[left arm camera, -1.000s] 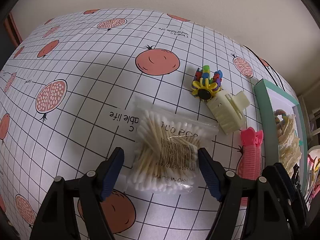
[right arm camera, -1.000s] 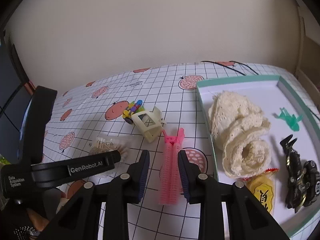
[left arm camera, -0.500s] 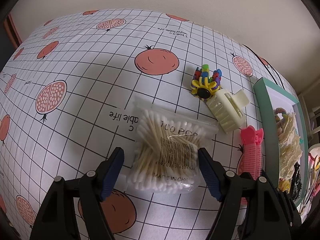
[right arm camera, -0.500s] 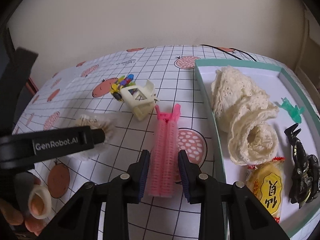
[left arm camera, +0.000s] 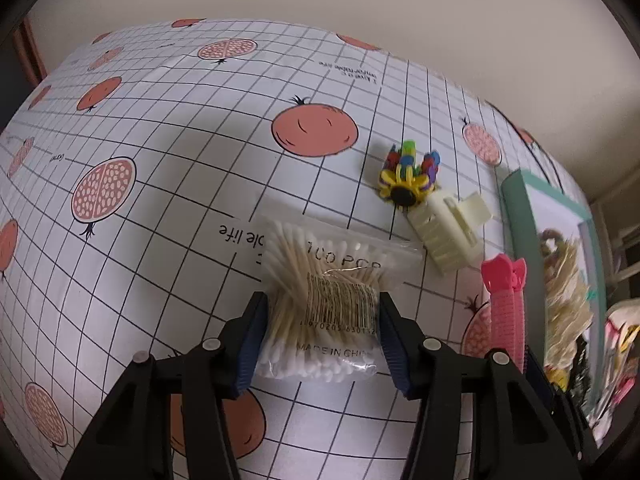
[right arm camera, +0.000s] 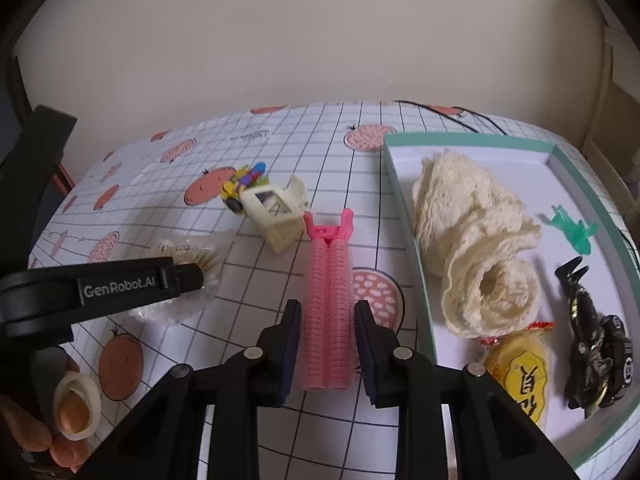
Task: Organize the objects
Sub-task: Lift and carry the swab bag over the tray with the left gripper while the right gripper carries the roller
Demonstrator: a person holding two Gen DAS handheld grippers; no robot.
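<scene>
A clear bag of cotton swabs (left arm camera: 320, 280) lies on the fruit-print tablecloth, and my left gripper (left arm camera: 320, 340) is shut on its near half, the blue pads pressing both sides. In the right wrist view the same bag (right arm camera: 180, 248) shows partly behind the left gripper's black finger. A pink roller hair clip (right arm camera: 328, 300) lies lengthwise between the pads of my right gripper (right arm camera: 326, 344), which is open with thin gaps on both sides. The pink clip (left arm camera: 506, 300) also shows at the right edge of the left wrist view.
A cream claw clip (right arm camera: 276, 212) and a colourful flower toy (right arm camera: 244, 180) lie just beyond the pink clip. The teal-rimmed tray (right arm camera: 404, 200) on the right holds a lace roll (right arm camera: 472, 240), a green piece, a black toy (right arm camera: 592, 332) and a yellow packet. A hand (right arm camera: 40, 432) shows at lower left.
My left gripper has narrowed and closed on the swab bag. My right gripper has moved forward along the pink clip, which now lies deeper between its pads; its opening is unchanged.
</scene>
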